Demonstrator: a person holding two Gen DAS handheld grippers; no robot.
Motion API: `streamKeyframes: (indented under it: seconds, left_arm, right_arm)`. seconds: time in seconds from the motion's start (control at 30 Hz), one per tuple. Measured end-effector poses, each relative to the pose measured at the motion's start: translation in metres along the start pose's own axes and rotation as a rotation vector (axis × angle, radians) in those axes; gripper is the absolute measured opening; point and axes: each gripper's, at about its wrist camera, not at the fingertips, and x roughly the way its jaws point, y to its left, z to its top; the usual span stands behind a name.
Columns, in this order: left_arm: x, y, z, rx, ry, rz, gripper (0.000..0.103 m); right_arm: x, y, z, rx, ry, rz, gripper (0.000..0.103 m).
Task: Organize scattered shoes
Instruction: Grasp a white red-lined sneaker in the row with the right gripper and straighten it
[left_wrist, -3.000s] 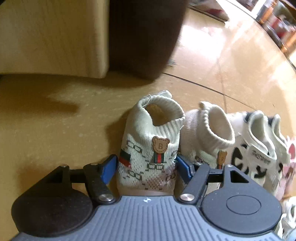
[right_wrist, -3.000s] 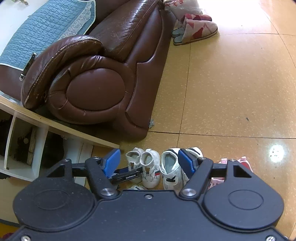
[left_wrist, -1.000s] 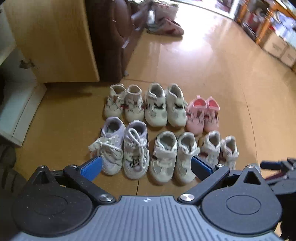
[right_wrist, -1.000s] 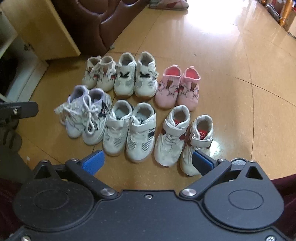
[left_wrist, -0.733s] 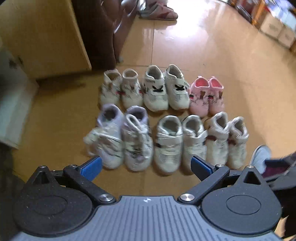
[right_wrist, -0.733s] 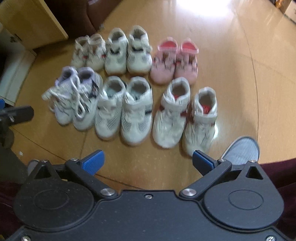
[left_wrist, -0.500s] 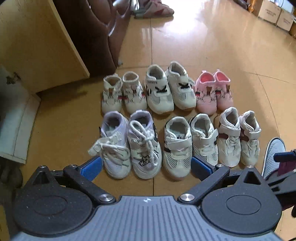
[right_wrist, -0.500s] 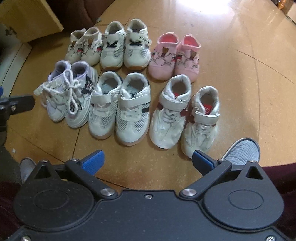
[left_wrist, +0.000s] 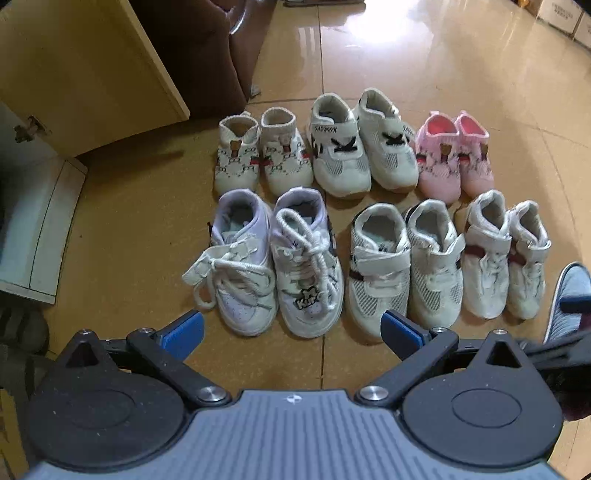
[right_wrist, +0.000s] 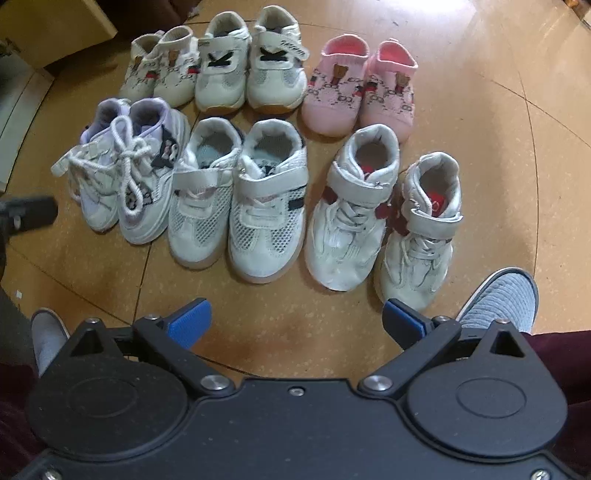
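Six pairs of little kids' shoes sit in two neat rows on the tan tiled floor (left_wrist: 424, 66), everything placed relative to the brown leather sofa (left_wrist: 207, 48). Nearest it is the cream knit sock-shoe pair with bear badges (left_wrist: 258, 151), then the white strap sneakers with black crosses (left_wrist: 362, 140), then the pink knit pair (left_wrist: 454, 155) farthest out. Second row, one step further from the sofa: lilac-white lace-up sneakers (left_wrist: 273, 258), white mesh strap sneakers (right_wrist: 236, 199), and white high-tops with red trim (right_wrist: 384, 210). All toes point toward the cameras, heels toward the sofa, long axes roughly parallel, though the right high-top sits a touch lower and skewed. Left gripper (left_wrist: 291, 328) and right gripper (right_wrist: 297, 321) both hang above the floor with fingers spread wide, nothing in them. Looks to me like the sorting is basically done; at most, next move is nudging that one high-top flush with its mate. Someone's grey slipper (right_wrist: 498, 299) is beside it.
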Motion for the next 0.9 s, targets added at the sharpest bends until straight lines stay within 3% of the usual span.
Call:
streamKeyframes:
  seconds: [0.07,0.17,0.33,0.5,0.73,0.9]
  left_arm:
    - [0.001,0.0,0.001,-0.012,-0.004,-0.007,0.102]
    - [0.001,0.001,0.004,-0.027,-0.02,-0.006,0.102]
    - [-0.008,0.013,0.013,-0.113,-0.055,-0.066,0.102]
    - [-0.012,0.01,0.017,-0.094,-0.073,-0.055,0.102]
    - [-0.011,0.013,0.023,-0.115,-0.074,-0.066,0.102]
    - [-0.013,0.014,0.026,-0.126,-0.083,-0.081,0.102]
  right_arm:
    - [-0.001,-0.012,0.004,0.037,-0.018,-0.008,0.097]
    - [0.007,-0.038,0.014,0.117,-0.03,-0.025,0.084]
    - [0.019,-0.07,0.029,0.226,-0.053,0.013,0.053]
    - [0.03,-0.085,0.046,0.285,-0.08,0.035,0.039]
    - [0.053,-0.099,0.066,0.359,-0.079,0.056,0.029]
    - [0.062,-0.102,0.078,0.398,-0.083,0.085,0.029]
